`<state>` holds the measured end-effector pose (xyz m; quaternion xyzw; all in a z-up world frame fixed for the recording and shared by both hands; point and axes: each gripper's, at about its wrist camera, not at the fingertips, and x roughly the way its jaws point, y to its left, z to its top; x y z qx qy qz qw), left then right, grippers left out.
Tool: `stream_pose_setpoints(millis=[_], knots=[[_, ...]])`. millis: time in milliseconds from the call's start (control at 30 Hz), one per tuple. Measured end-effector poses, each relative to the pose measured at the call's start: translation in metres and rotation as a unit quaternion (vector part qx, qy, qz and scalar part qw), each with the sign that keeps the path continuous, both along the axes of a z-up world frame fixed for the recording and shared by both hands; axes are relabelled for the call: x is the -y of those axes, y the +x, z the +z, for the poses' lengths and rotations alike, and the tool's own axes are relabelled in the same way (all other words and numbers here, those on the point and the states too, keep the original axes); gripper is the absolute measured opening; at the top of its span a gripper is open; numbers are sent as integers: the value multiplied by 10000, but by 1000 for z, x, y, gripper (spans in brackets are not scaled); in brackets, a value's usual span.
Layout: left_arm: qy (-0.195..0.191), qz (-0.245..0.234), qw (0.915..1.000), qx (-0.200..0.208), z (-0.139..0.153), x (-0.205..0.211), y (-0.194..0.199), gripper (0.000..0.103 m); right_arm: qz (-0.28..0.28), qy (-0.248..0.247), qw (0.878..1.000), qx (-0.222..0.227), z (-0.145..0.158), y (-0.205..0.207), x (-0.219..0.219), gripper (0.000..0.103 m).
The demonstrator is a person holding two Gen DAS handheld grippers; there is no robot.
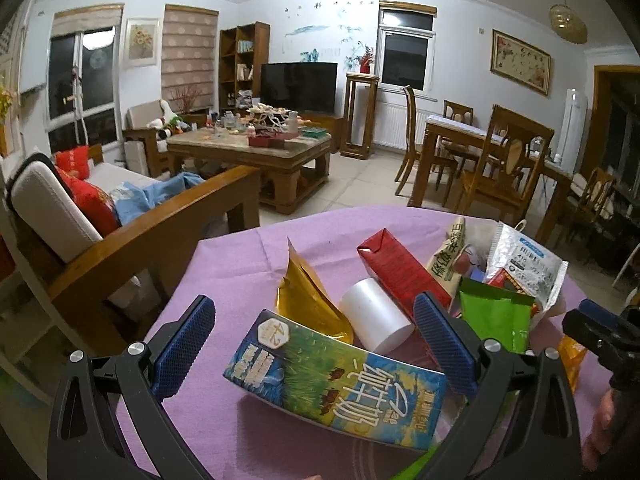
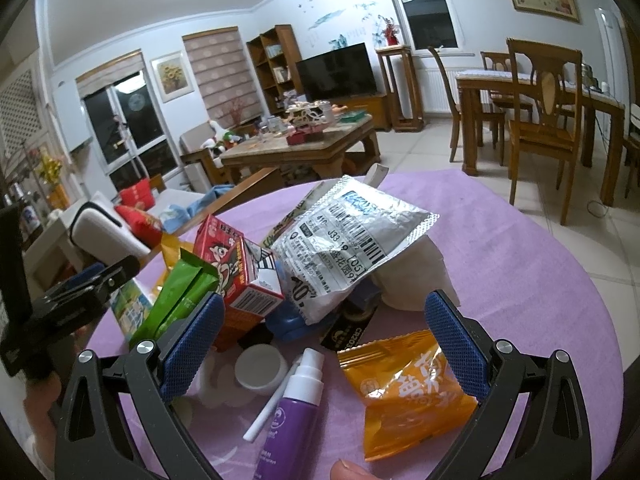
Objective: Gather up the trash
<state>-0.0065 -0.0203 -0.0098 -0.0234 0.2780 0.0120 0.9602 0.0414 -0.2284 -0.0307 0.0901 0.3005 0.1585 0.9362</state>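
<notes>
Blue-padded, the left claw gapes wide around the milk carton at the pile's near edge; closing squarely across its narrow sides should hold best. The right claw, equally wide, hovers over the orange wrapper on the purple bench.

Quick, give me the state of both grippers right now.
Left gripper: open, holding nothing, fingers either side of the milk carton.
Right gripper: open, holding nothing, over the purple bottle and orange packet.
</notes>
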Motion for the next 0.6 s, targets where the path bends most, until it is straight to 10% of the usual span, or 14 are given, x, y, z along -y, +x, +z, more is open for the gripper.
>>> stream_pose_setpoints(millis=[600], knots=[[24, 82, 9998, 183, 9, 1, -5, 99, 5, -13, 10000, 26, 0, 0, 2, 99]])
